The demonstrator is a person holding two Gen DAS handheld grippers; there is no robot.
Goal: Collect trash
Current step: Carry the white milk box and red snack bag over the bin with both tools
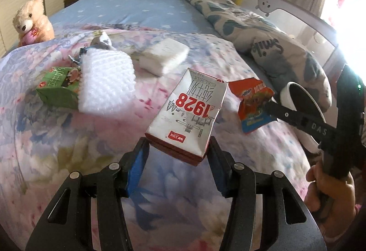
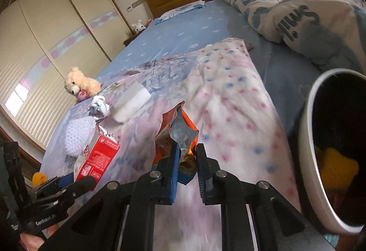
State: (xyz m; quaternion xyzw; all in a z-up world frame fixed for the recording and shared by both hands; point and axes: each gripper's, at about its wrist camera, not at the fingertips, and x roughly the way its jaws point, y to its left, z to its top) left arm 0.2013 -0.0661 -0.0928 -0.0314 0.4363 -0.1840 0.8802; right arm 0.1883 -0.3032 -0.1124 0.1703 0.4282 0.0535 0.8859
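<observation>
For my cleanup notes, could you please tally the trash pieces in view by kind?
Cartons: 2, milk carton in the left gripper, green carton
Snack wrappers: 1, in the right gripper
Bubble wrap: 1
Crumpled foil: 1
White packs: 1
Total: 6

From my left wrist view, the bin (image 1: 304,100) sits mostly behind the right gripper (image 1: 268,105), and the green carton (image 1: 58,88) is partly covered by bubble wrap (image 1: 107,81). On the right wrist view, the bin's far side runs off frame, and I can't read what the yellow thing (image 2: 338,168) inside is. The quilt (image 2: 228,95) is motion-blurred.
</observation>
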